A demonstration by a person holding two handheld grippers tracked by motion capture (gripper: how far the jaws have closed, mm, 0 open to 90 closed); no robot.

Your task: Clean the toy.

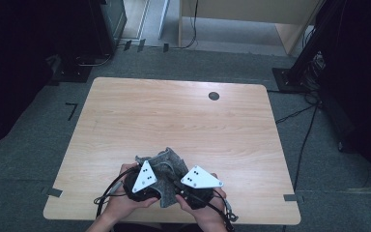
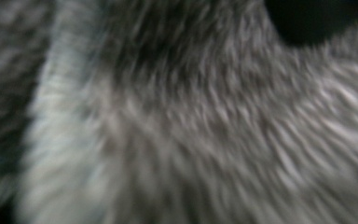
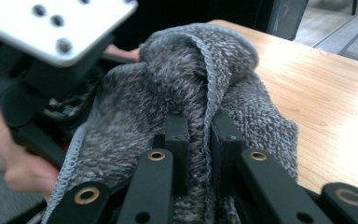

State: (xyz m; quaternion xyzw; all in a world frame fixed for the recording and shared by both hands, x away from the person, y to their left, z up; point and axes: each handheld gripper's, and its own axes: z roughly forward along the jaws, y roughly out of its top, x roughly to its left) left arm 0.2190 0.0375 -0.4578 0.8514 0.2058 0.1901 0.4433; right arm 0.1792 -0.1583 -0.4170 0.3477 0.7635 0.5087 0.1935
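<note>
A grey knitted cloth (image 1: pixel 166 162) sits bunched at the near edge of the wooden table (image 1: pixel 174 116), gathered into a loose heap between the left gripper (image 1: pixel 150 186) and the right gripper (image 1: pixel 186 186). Its fleecy, mottled surface mixes pale and dark grey yarn, and a lighter stitched hem runs along its edge (seen close up in the right gripper view, curling over the top fold). A doubled fold of the cloth (image 3: pixel 200 93) stands upright, pinched between the right gripper (image 3: pixel 199 135)'s black jaws. In the left gripper view, the fabric (image 2: pixel 191 140) lies blurred, pressed close against the lens.
</note>
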